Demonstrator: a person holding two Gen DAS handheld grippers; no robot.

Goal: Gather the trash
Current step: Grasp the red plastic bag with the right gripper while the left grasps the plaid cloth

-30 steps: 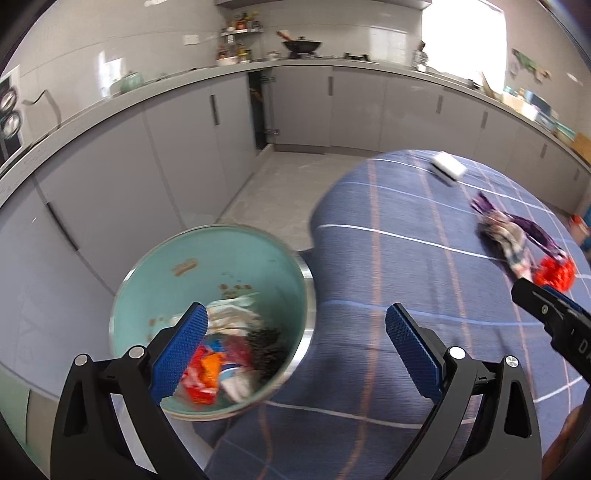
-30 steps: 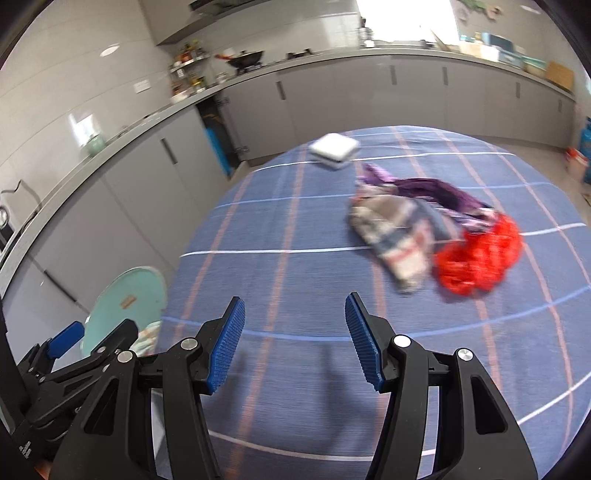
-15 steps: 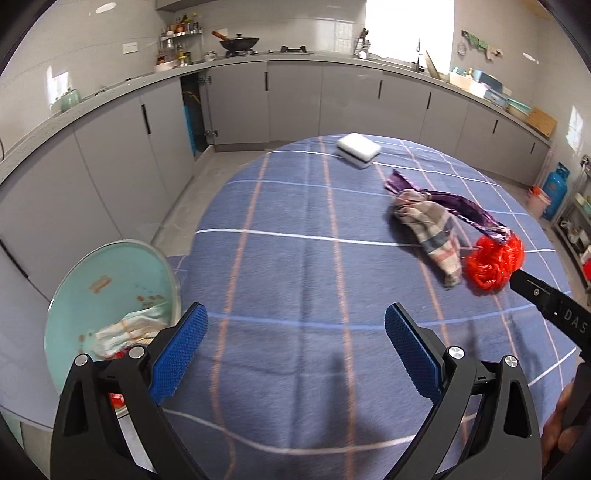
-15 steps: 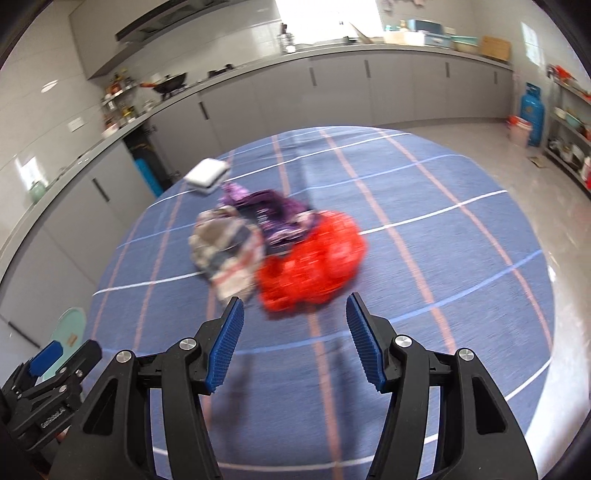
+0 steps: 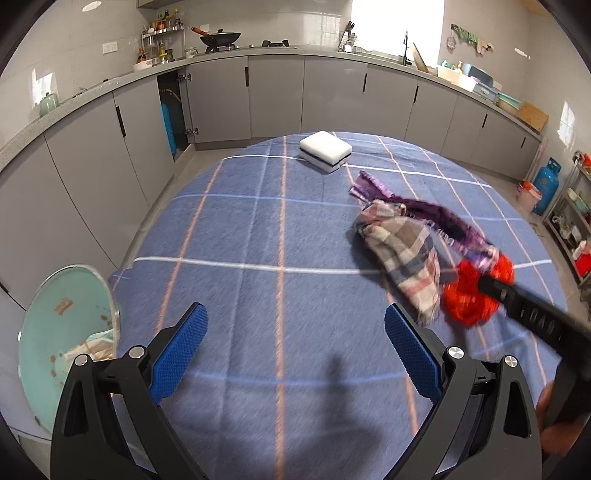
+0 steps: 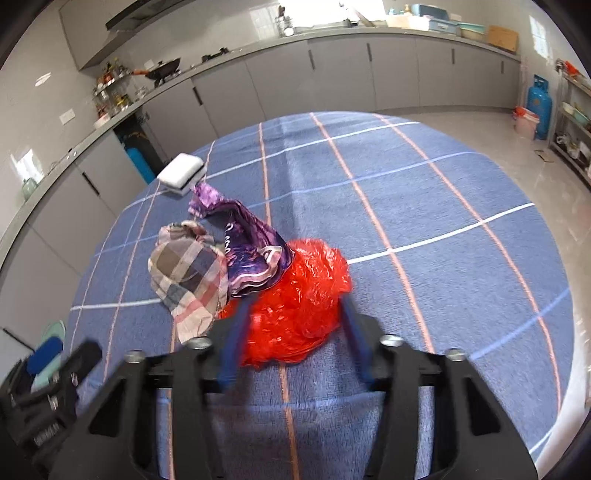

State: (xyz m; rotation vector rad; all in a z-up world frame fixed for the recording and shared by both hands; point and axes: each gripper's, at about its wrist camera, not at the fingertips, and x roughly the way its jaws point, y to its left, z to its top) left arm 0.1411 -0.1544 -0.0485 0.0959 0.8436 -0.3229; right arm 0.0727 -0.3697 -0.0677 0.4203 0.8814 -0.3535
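Grey kitchen cabinets (image 5: pixel 277 96), pale tile floor (image 6: pixel 517 155), bright window (image 5: pixel 395 26).

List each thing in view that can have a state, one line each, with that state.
Right tongs: closing, red plastic bag between the fingers.
Left tongs: open, nothing between them.
Red plastic bag: crumpled, lying on the tablecloth.
Plaid cloth: bunched, beside the bag.
Purple wrapper: crumpled, partly over the bag.
Bin: lidless, trash inside.
Cabinet door: ajar.

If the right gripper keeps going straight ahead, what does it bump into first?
Most likely the red bag. The right gripper points straight at it, the bag already sits between its closing jaws, and nothing else lies in front.
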